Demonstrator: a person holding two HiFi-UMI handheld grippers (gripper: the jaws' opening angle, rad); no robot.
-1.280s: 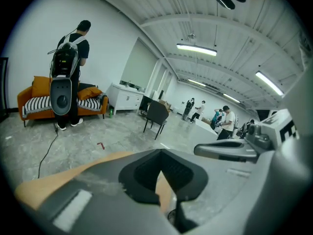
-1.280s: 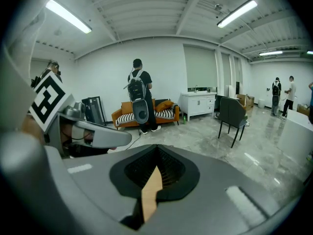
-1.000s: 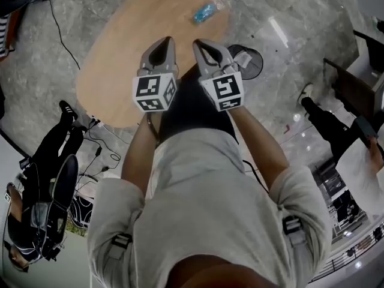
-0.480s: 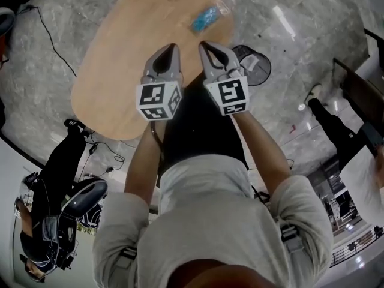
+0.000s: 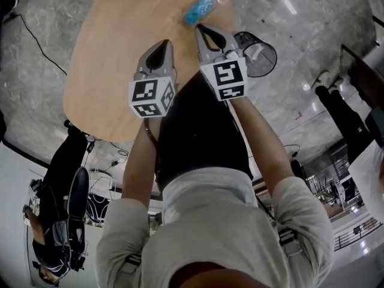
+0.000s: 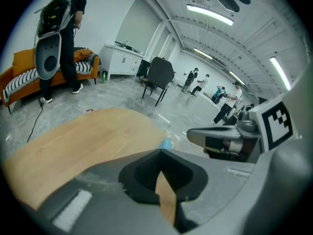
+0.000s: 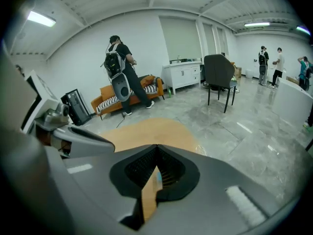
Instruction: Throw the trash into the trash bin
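Though blurred, blue trash (image 5: 201, 8) on table (image 5: 114, 53), long axis seemingly toward upper-right.

Wide tabletop (image 5: 102, 59) free; bottle (image 5: 200, 8) at far edge, bin (image 5: 262, 57) beside.

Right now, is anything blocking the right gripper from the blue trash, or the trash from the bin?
Nothing visible does. Bare table lies between the shut right gripper and the blue trash at the table's far edge. The bin stands on open floor just beside that edge.
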